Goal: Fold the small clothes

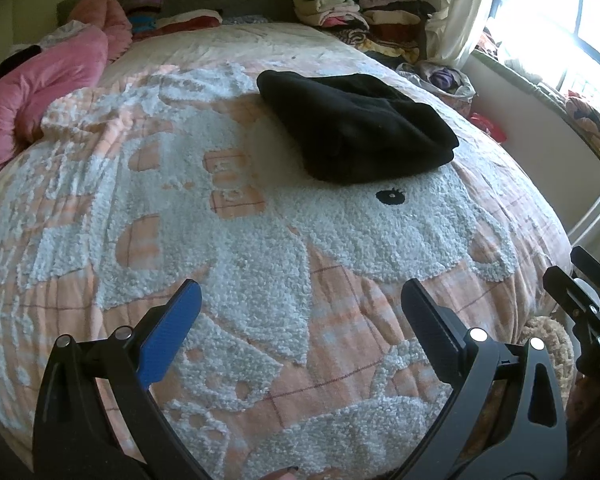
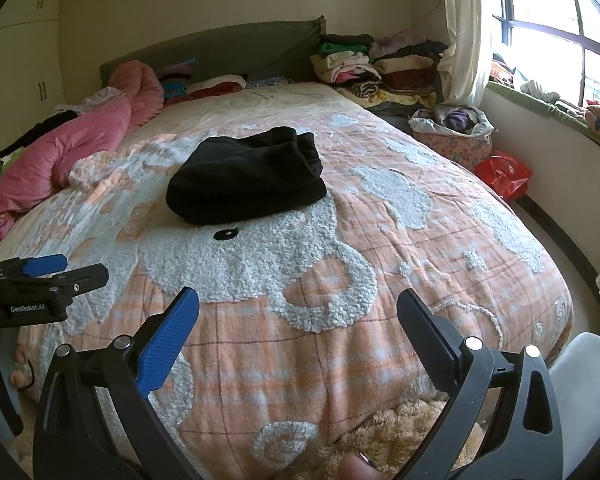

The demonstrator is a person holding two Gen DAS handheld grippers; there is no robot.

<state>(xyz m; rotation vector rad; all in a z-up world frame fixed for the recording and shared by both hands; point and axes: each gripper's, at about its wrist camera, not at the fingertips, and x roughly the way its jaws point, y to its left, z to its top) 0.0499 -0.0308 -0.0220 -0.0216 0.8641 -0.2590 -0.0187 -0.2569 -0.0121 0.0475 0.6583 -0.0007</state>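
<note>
A black garment [image 1: 356, 128] [image 2: 248, 180] lies folded into a thick bundle on the orange and white bedspread [image 1: 220, 240] [image 2: 340, 248], near the middle of the bed. My left gripper [image 1: 300, 300] hovers open over the near part of the bed, well short of the garment, with nothing between its fingers. My right gripper [image 2: 298, 308] is also open and holds nothing, near the foot edge of the bed. Each gripper shows in the other's view: the right one [image 1: 580, 296] at the right edge, the left one [image 2: 48, 276] at the left edge.
A pink quilt [image 1: 40, 92] [image 2: 60, 152] is bunched along the bed's left side. Stacks of folded clothes [image 1: 360, 12] [image 2: 380, 64] sit by the headboard at the right. A basket of clothes [image 2: 452, 132] and a red bag [image 2: 500, 176] stand on the floor under the window.
</note>
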